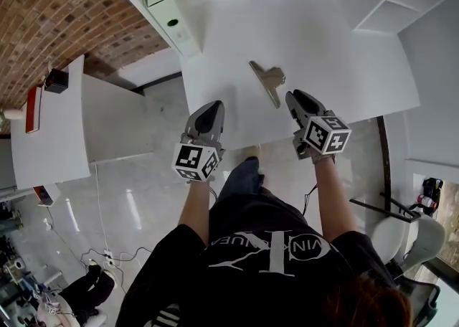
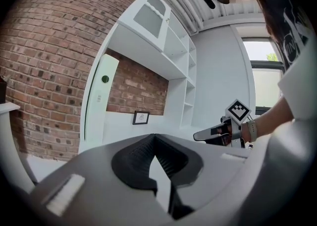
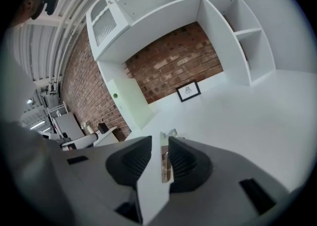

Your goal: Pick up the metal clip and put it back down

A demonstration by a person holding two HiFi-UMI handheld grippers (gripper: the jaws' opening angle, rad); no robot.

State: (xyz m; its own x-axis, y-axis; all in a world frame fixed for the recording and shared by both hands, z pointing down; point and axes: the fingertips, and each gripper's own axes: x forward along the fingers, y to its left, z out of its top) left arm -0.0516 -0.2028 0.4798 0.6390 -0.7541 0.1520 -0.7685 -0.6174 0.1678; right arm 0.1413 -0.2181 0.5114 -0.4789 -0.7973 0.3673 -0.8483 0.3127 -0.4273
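White tabletop [image 1: 344, 53], red brick wall [image 1: 57, 10] behind. At left: grey left gripper [image 1: 212, 107], jaws together, empty, at near table edge. Centre: silver metal clip [image 1: 267, 80] flat on table, long axis slanting far-left to near-right. At right: grey right gripper [image 1: 297, 96], jaws slightly apart, empty, just beside clip's near end, nearer of two.

We find all views bright and evenly lit. Daylight enters by the tall glazed window [image 2: 265, 79]; the glossy pale floor [image 1: 136, 196] carries streaks of glare. Shadows are faint. Both gripper views bend strongly and darken at their rims.
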